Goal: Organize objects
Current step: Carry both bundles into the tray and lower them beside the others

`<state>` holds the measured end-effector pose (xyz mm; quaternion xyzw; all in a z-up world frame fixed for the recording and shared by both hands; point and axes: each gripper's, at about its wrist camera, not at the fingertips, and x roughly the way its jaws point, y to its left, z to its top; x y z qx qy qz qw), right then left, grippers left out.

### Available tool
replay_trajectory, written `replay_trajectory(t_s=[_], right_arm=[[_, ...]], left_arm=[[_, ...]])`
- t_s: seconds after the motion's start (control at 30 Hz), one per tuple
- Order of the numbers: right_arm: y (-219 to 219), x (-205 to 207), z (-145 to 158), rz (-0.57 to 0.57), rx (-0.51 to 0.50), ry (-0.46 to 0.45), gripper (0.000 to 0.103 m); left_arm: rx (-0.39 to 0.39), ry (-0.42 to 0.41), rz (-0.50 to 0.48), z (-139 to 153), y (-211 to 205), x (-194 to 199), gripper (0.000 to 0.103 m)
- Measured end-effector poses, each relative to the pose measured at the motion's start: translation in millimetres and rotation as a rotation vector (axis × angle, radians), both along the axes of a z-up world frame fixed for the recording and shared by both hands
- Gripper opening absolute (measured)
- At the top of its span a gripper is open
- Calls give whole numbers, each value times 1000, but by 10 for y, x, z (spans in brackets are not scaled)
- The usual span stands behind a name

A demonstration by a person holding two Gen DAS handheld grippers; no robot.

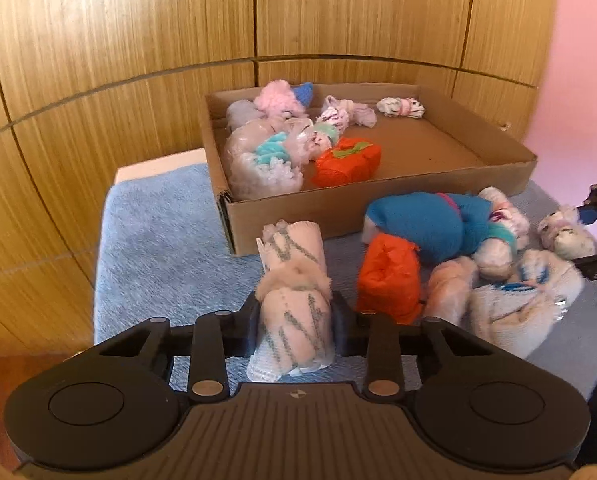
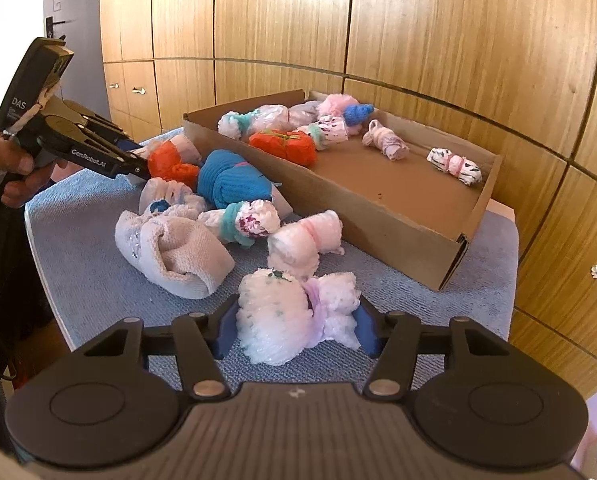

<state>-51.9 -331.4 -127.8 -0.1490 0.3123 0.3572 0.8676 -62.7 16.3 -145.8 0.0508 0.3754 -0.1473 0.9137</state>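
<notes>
Left wrist: left gripper (image 1: pixel 296 314) clenched on a pale sock roll (image 1: pixel 294 280), soft knit with grey zigzags, above blue terry towel (image 1: pixel 158 240), just before the cardboard box (image 1: pixel 282 216).

Right wrist: right gripper (image 2: pixel 296 330) pinching a fluffy white bundle (image 2: pixel 282 320), pads seemingly touching, on the towel near the box.

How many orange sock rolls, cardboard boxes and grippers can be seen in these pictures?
Cardboard box: 1
Orange sock rolls: 2, one inside, the other on the towel
Grippers: 2, the left gripper on a patterned sock roll, the right gripper on a white sock roll
Total: 5
</notes>
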Motion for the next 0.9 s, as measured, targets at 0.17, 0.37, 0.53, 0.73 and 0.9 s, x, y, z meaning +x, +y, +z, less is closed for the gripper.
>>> replay_trajectory(t_s=[0.17, 0.37, 0.53, 0.73, 0.9], right_arm=[[-117, 12, 170, -42, 30, -11, 54], [-197, 112, 545, -59, 39, -65, 54], [-192, 383, 873, -78, 28, -119, 54], [-81, 860, 1076, -113, -2, -136, 54], [71, 1175, 1051, -113, -30, -127, 54]], left_arm=[[-16, -6, 12, 238, 94, -30, 41], [22, -67, 4, 730, 78, 73, 41], [38, -115, -38, 1135, -132, 356, 41], [46, -123, -134, 1373, -630, 786, 41], [56, -95, -180, 1286, -999, 1093, 41]])
